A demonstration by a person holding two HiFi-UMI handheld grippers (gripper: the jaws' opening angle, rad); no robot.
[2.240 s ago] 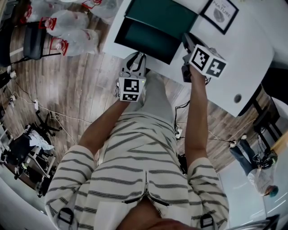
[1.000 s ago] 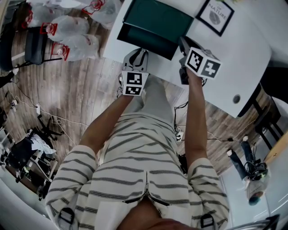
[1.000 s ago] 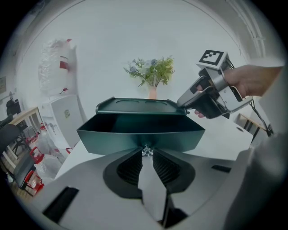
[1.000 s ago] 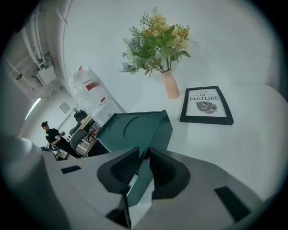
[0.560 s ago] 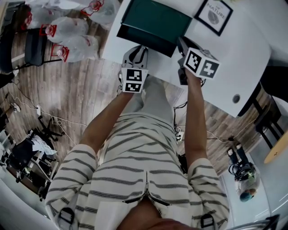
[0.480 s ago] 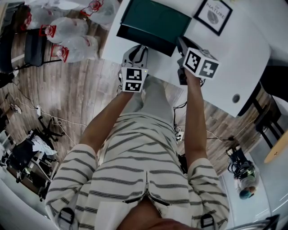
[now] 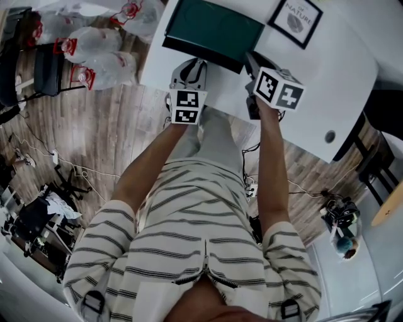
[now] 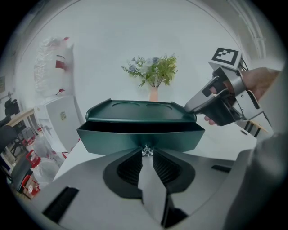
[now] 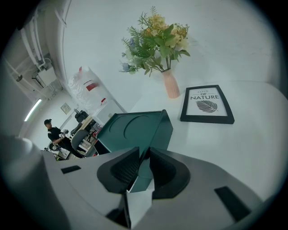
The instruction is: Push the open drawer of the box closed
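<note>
A dark green box (image 7: 217,25) sits on the white table (image 7: 327,82); its drawer (image 7: 200,55) sticks out only slightly. In the left gripper view a dark gap shows between the box top (image 8: 139,112) and the drawer front (image 8: 112,139). My left gripper (image 8: 146,152) is shut, tips against the small silvery knob in the drawer's middle. In the head view the left gripper (image 7: 191,66) meets the drawer's front. My right gripper (image 7: 250,61) is shut, with its tips against the box's near right corner (image 9: 155,134). The right gripper (image 8: 211,101) also shows touching that corner.
A black-framed picture (image 7: 296,19) lies flat on the table right of the box. A pink vase of flowers (image 9: 170,83) stands behind it. Plastic bags (image 7: 101,50) lie on the wooden floor to the left. The table's near edge runs just under both grippers.
The drawer has slid further into the box, with much less of its inside showing. My left gripper has moved forward with it. The right gripper stays at the box's corner.
</note>
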